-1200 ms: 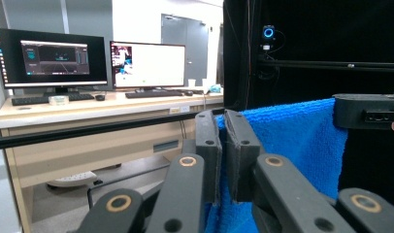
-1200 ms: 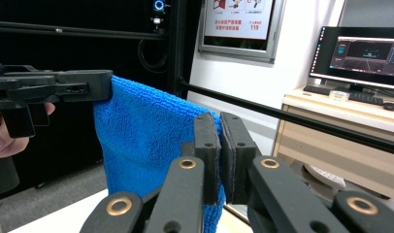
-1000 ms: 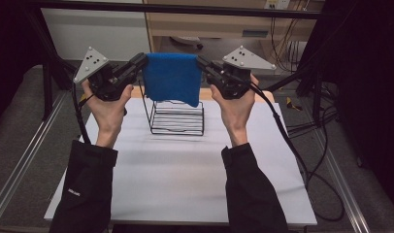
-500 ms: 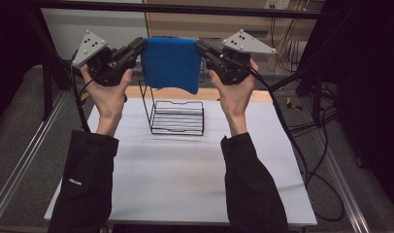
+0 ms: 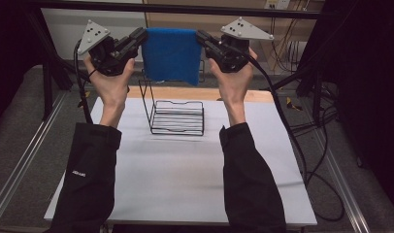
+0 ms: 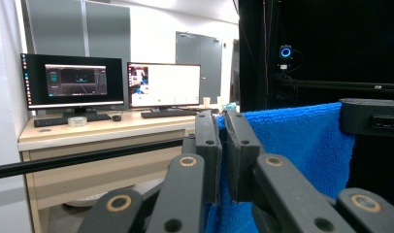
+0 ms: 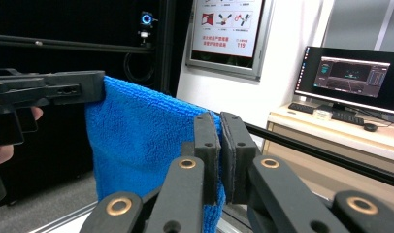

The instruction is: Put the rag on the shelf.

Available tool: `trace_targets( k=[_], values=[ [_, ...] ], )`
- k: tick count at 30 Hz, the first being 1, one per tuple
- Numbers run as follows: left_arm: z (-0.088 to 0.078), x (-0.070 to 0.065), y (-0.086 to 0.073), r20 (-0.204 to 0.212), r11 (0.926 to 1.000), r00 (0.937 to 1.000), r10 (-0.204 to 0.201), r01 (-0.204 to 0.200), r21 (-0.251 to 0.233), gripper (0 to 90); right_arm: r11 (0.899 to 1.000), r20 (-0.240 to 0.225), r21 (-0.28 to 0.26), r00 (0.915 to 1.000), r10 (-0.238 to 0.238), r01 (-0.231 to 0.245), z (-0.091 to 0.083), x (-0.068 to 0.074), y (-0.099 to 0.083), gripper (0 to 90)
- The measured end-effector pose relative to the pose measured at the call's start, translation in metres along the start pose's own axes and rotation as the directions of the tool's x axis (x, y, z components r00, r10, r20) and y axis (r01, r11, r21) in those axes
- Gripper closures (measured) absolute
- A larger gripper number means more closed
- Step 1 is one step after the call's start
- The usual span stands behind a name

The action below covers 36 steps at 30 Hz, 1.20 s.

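One blue cloth [image 5: 172,54] hangs stretched in the air above the far edge of the white table [image 5: 185,170], over one wire rack [image 5: 177,116] with bare tabletop all around. The left gripper [image 5: 139,38] and right gripper [image 5: 203,38] each pinch a top corner, jaws pressed together.

The work surface is a table [image 5: 175,189] covered by a plain white top, with a strip of bare wood visible along its far edge. A black wire rack [image 5: 177,114] stands directly on the white top, toward the far side and roughly midway across; it consists of a low basket of parallel horizontal wires, with a taller upright wire frame rising at its left end.
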<state>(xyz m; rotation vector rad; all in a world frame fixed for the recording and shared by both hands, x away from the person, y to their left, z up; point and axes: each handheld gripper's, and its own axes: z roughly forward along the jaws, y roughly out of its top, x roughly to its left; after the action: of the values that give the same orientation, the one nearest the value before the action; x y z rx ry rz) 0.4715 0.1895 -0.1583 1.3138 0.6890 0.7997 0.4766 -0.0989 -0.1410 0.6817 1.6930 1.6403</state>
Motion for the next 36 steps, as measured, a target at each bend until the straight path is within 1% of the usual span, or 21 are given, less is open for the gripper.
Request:
trace_targets(
  k=[2, 5, 7, 9, 12, 16, 18, 24, 25, 31, 33, 34, 36],
  values=[
    [0.004, 0.001, -0.001, -0.003, 1.0, 1.0, 0.008, -0.008, 0.001, 85.0, 1.0, 0.006, -0.002, 1.0, 0.0, 0.0, 0.003, -0.003, 0.0, 86.9],
    [0.01, 0.003, -0.003, -0.006, 1.0, 1.0, 0.006, -0.006, 0.002, 85.0, 1.0, 0.013, 0.006, 0.9998, -0.012, 0.012, 0.007, -0.008, -0.001, 86.9],
    [0.015, 0.005, -0.004, -0.012, 0.9999, 0.9998, 0.013, -0.013, 0.008, 85.0, 1.0, 0.016, 0.009, 0.9998, -0.009, 0.009, 0.01, -0.011, -0.002, 86.9],
    [0.018, 0.006, -0.006, -0.014, 0.9999, 0.9999, 0.009, -0.009, 0.01, 85.1, 1.0, 0.019, 0.017, 0.9998, -0.008, 0.007, 0.013, -0.013, -0.004, 86.9],
    [0.022, 0.009, -0.01, -0.017, 0.9998, 0.9997, 0.016, -0.015, 0.015, 85.0, 1.0, 0.025, 0.028, 0.9996, -0.014, 0.013, 0.017, -0.016, -0.006, 86.9],
    [0.026, 0.012, -0.017, -0.016, 0.9996, 0.9998, 0.014, -0.014, 0.024, 85.1, 0.999, 0.03, 0.039, 0.9992, -0.024, 0.023, 0.022, -0.019, -0.009, 86.9],
    [0.026, 0.014, -0.021, -0.013, 0.9997, 0.9999, 0.009, -0.008, 0.024, 85.0, 0.999, 0.028, 0.046, 0.9993, -0.026, 0.025, 0.025, -0.02, -0.011, 86.9],
    [0.022, 0.019, -0.032, -0.014, 0.9986, 0.9998, 0.013, -0.013, 0.051, 85.0, 0.997, 0.013, 0.072, 0.9995, -0.029, 0.028, 0.032, -0.021, -0.022, 86.9],
    [0.021, 0.02, -0.034, -0.012, 0.9989, 0.9999, 0.01, -0.01, 0.047, 85.0, 0.997, 0.009, 0.076, 0.9995, -0.03, 0.029, 0.033, -0.02, -0.024, 86.9],
    [0.014, 0.022, -0.046, 0.005, 0.9979, 1.0, 0.004, -0.005, 0.065, 85.0, 0.994, -0.006, 0.102, 0.9995, -0.032, 0.032, 0.032, -0.016, -0.035, 86.8],
    [0.012, 0.021, -0.051, 0.008, 0.9978, 1.0, -0.002, 0.001, 0.066, 85.0, 0.994, -0.014, 0.105, 0.9997, -0.019, 0.021, 0.03, -0.015, -0.039, 86.8],
    [0.011, 0.022, -0.053, 0.01, 0.9974, 1.0, 0.001, -0.002, 0.072, 85.0, 0.994, -0.016, 0.105, 0.9998, -0.007, 0.008, 0.03, -0.015, -0.041, 86.8],
    [0.009, 0.021, -0.056, 0.008, 0.996, 0.9998, 0.016, -0.017, 0.087, 85.0, 0.993, -0.021, 0.114, 0.9998, -0.005, 0.007, 0.029, -0.014, -0.044, 86.8]
  ],
)
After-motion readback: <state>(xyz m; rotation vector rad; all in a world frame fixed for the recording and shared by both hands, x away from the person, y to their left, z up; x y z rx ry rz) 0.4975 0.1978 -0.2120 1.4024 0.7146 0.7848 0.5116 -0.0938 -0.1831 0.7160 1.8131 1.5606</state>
